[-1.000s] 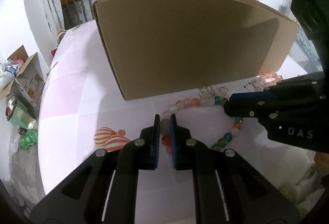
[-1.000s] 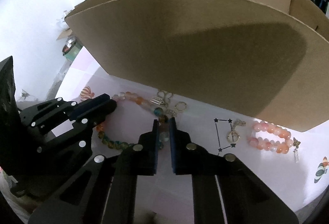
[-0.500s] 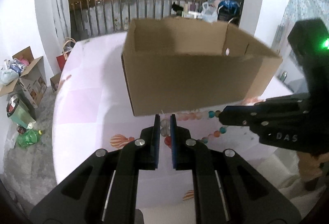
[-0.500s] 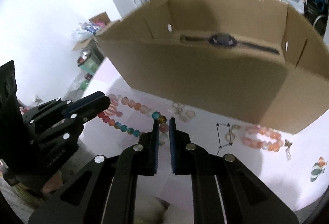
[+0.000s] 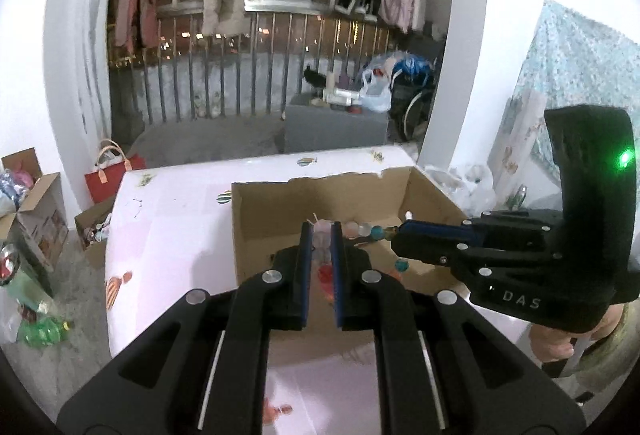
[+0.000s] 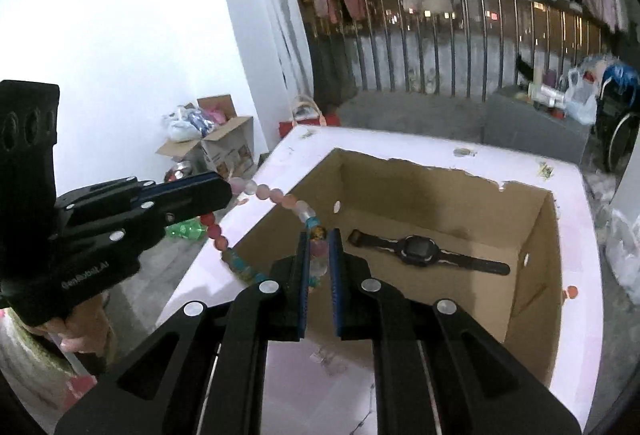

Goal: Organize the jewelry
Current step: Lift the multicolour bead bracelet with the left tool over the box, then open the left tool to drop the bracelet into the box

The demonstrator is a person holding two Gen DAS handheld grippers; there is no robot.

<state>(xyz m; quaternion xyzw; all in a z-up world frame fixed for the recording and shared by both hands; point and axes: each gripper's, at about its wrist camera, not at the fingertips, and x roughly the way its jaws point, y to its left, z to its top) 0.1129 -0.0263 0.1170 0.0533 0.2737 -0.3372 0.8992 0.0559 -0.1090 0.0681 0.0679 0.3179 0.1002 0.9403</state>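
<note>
right wrist view: bead necklace (image 6: 256,195) held up between both tools, at the near left corner of the cardboard box (image 6: 536,275).

one piece, a black watch (image 6: 420,251), already lies on the box floor; the necklace is not in yet, and a pink bead piece (image 6: 570,291) seems to sit on the counter (image 6: 440,151) just off the box's right wall, so by my reading the sorting is only partly done. the right tool (image 6: 319,255) is nearly pressed together, pinching beads at one end, its tips just over the box's near rim. the left tool (image 6: 230,191) pinches the other end out past the counter's left edge, so the strand sags between them. in the left wrist view the left tool (image 5: 320,247) shows beads between its narrow jaws, the right tool (image 5: 396,235) just beside it.
</note>
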